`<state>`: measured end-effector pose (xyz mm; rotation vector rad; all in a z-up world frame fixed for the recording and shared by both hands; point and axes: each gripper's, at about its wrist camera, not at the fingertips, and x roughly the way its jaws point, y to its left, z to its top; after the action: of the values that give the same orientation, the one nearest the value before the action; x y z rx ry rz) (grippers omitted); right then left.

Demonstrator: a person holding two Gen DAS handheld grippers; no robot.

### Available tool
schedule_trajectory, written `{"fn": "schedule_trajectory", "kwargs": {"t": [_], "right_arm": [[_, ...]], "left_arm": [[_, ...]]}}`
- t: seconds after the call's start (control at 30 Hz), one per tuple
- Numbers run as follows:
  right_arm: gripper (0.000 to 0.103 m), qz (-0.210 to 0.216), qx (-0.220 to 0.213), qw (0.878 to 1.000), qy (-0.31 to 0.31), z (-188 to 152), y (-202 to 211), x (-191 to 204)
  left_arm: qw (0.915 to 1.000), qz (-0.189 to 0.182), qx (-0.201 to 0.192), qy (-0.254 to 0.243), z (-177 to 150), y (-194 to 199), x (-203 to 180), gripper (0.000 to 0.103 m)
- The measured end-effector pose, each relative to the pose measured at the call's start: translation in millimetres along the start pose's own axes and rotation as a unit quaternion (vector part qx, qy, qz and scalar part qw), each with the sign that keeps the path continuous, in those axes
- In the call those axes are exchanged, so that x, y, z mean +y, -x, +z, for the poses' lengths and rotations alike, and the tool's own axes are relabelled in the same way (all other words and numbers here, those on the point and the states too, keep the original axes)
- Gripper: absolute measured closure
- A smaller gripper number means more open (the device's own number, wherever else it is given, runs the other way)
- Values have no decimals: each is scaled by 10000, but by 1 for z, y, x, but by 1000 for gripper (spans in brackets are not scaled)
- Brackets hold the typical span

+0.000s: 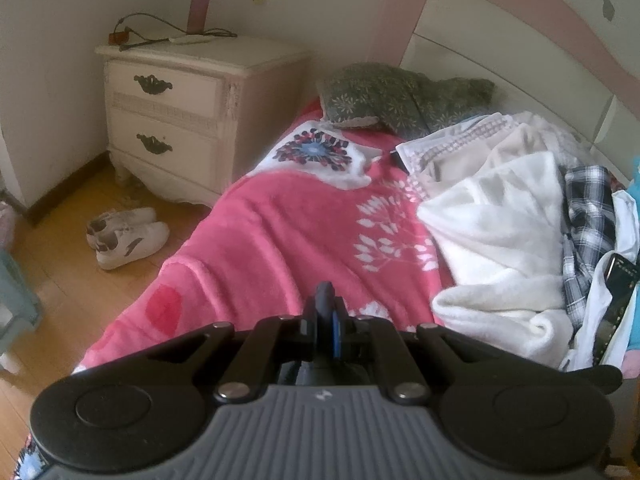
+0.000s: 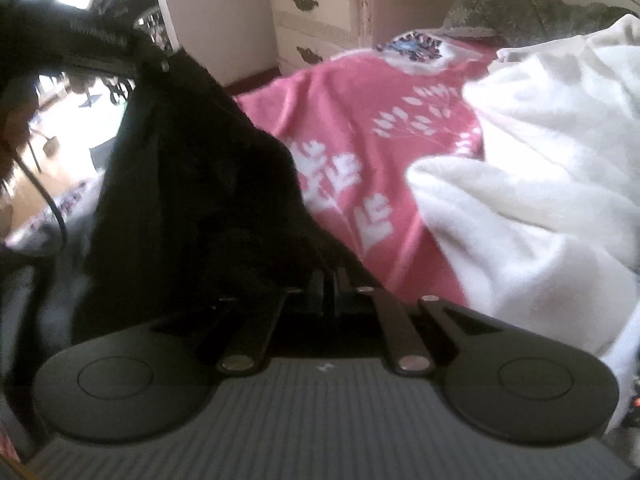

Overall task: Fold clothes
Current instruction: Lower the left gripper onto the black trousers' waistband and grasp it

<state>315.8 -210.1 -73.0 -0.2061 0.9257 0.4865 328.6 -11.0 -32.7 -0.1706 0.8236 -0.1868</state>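
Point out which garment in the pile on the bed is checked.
The black-and-white plaid shirt, wedged at the pile's right side beside the plain white fleece; the others are plain.

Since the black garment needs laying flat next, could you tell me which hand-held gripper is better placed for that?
Right. The right hand-held gripper is shut, apparently on the black garment hanging above the pink blanket. The left hand-held gripper, also shut, faces bare blanket with no black fabric in its view.

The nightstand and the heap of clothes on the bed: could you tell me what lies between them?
In the left wrist view, only the pink blanket and the grey floral pillow lie between the nightstand and the heap of clothes.
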Motion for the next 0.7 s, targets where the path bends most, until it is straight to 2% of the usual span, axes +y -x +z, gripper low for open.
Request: {"fn": "schedule_trajectory", "kwargs": {"t": [0.13, 0.27, 0.33, 0.4, 0.47, 0.57, 0.63, 0.7], "right_arm": [[101, -388, 345, 9980, 352, -6, -17, 2], [98, -701, 476, 9935, 763, -6, -24, 13], [93, -813, 406, 9927, 789, -5, -18, 16], [83, -872, 270, 9929, 760, -3, -7, 18], [82, -871, 29, 9942, 624, -1, 9, 16], [82, -503, -573, 9970, 161, 7, 33, 10], [83, 54, -855, 9960, -247, 16, 34, 5], [87, 625, -935, 9917, -624, 25, 19, 2]], "left_arm": [[10000, 45, 8, -17, 1, 0, 1, 95], [9999, 96, 33, 15, 2, -1, 2, 96], [10000, 77, 20, 16, 2, 0, 3, 95], [10000, 51, 16, -20, 3, 0, 2, 95], [10000, 23, 18, -40, 3, -1, 3, 95], [10000, -19, 22, -70, 3, -1, 3, 95], [9999, -43, 10, -100, 3, 0, 2, 95], [9999, -69, -9, -126, 3, 2, 0, 96]]}}
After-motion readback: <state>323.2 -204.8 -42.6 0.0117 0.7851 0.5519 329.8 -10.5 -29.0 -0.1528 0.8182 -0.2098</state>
